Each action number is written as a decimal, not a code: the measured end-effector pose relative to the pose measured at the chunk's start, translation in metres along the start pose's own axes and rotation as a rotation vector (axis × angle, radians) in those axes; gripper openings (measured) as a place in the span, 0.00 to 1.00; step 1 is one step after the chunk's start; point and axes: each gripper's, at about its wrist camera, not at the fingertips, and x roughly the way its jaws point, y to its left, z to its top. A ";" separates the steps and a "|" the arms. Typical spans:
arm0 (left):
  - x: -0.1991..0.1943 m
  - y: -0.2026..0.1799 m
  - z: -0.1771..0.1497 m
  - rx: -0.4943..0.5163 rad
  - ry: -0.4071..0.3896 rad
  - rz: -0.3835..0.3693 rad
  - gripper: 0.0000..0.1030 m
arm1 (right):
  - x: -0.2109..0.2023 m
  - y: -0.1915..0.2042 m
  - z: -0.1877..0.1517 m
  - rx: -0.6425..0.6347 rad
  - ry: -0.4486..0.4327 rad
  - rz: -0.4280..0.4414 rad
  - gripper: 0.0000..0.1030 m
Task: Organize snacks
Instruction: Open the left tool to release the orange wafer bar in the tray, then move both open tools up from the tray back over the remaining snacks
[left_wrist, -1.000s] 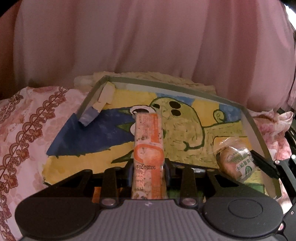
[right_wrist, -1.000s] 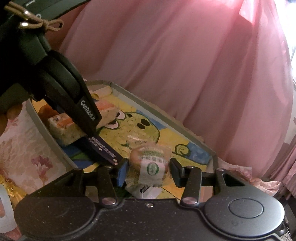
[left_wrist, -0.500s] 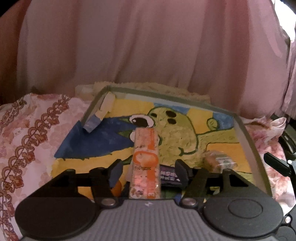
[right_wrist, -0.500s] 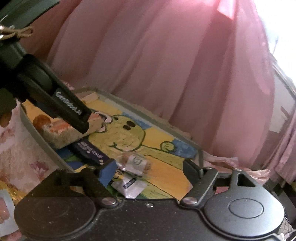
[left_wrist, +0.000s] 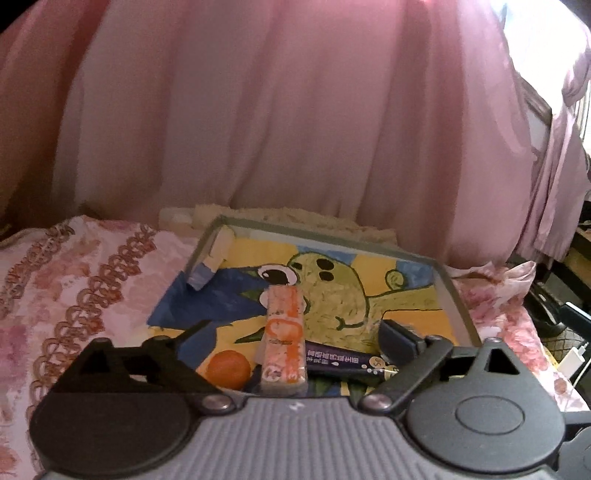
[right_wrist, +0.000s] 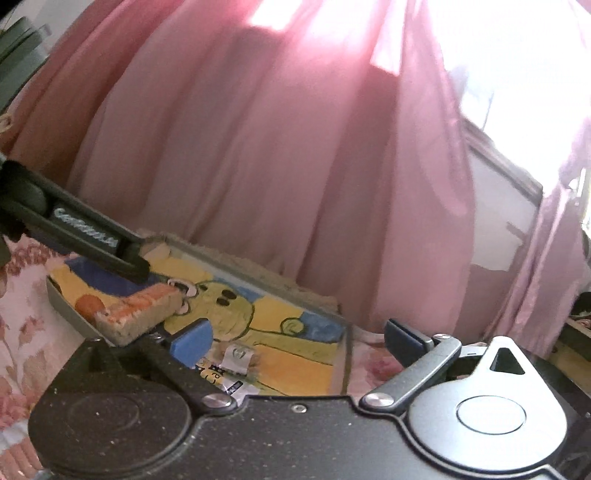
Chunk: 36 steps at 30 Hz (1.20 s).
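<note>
Left gripper (left_wrist: 291, 332): jaws now spread wide, having let go of the orange-and-white wrapped rice-cracker bar (left_wrist: 283, 334) clamped a second ago. Bar lies in the shallow grey tray with a painted cartoon liner (left_wrist: 452, 295), between the withdrawn fingers, beside a small orange fruit (left_wrist: 227, 369) and a dark purple sachet (left_wrist: 343, 361).

Right gripper (right_wrist: 295, 336): also open, empty; its small clear-wrapped pastry (right_wrist: 238, 356) released in the tray. Both placements judged complete.

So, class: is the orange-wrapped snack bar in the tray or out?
In: the snack bar lies on the tray, between the open left claw.
</note>
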 end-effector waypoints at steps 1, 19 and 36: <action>-0.007 0.001 -0.001 0.006 -0.010 -0.004 0.96 | -0.008 -0.002 0.001 0.010 -0.007 -0.006 0.99; -0.192 -0.017 0.021 0.166 -0.113 -0.110 0.99 | -0.201 -0.025 0.047 0.147 -0.058 0.011 0.99; -0.321 -0.049 0.052 0.348 -0.012 -0.169 1.00 | -0.312 -0.027 0.086 0.352 0.145 0.106 0.99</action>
